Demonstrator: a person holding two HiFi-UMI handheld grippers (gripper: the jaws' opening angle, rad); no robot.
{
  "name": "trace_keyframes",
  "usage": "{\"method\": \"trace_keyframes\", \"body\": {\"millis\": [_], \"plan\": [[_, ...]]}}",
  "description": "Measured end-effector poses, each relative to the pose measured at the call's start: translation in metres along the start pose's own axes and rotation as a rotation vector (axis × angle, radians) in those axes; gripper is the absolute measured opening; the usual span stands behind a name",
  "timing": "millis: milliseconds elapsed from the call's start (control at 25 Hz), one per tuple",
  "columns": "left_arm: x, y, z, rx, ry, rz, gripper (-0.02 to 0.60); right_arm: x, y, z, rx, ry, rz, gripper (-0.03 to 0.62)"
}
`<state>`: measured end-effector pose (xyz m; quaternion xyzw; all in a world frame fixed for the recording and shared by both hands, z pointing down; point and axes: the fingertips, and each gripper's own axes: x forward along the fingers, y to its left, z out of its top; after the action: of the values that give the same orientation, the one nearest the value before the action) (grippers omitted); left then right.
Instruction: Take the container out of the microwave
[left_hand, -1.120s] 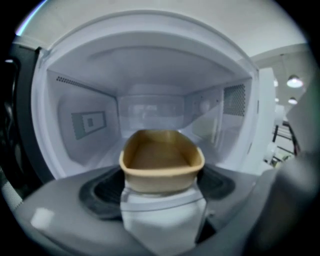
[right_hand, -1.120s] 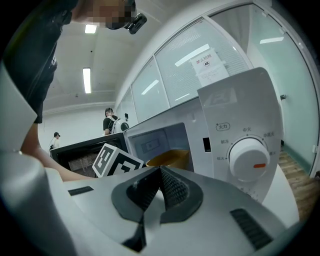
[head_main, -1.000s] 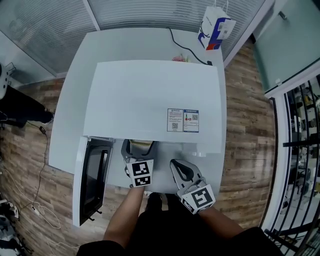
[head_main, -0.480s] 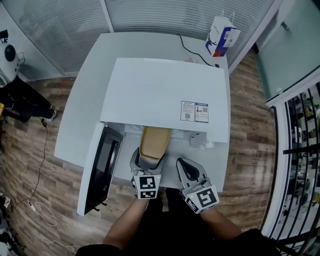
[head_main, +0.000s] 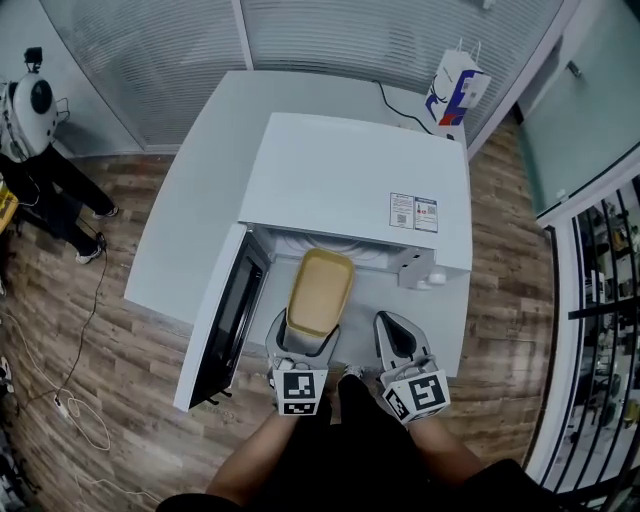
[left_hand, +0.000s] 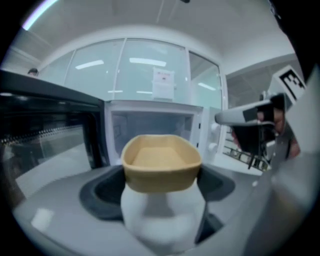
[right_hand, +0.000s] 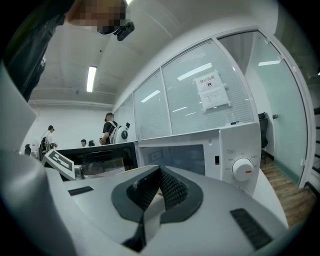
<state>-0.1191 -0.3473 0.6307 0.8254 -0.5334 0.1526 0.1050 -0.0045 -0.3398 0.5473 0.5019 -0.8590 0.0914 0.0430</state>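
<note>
A tan, empty, open-topped container (head_main: 319, 291) hangs just outside the mouth of the white microwave (head_main: 350, 180), and my left gripper (head_main: 303, 332) is shut on its near end. In the left gripper view the container (left_hand: 161, 161) fills the gap between the dark pads, with the lit empty cavity (left_hand: 150, 125) behind it. The microwave door (head_main: 225, 320) is swung open to the left. My right gripper (head_main: 397, 342) hovers to the right of the container, in front of the control panel, with its jaws shut on nothing (right_hand: 159, 176). The dial (right_hand: 243, 169) shows beyond it.
The microwave sits on a white table (head_main: 190, 230). A blue, white and red bag (head_main: 455, 90) and a black cable (head_main: 395, 105) are at the table's back right. People stand off to the left (head_main: 40, 150). Glass walls enclose the back and right.
My left gripper has pulled the container back out of the cavity toward me, so most of it now shows in front of the microwave. The right gripper has barely shifted.
</note>
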Motion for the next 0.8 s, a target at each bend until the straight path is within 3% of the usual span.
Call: {"method": "trace_keyframes", "body": {"millis": [320,800], "plan": [[-0.040,0.004,0.056,-0.005,-0.149,0.014,0.449,-0.009,0.011,0.024,-0.038,-0.060,-0.043,-0.002],[-0.057,0.020,0.140,0.039,-0.329,0.041,0.451,-0.008,0.007,0.101,-0.127,-0.215,-0.071,-0.002]]}}
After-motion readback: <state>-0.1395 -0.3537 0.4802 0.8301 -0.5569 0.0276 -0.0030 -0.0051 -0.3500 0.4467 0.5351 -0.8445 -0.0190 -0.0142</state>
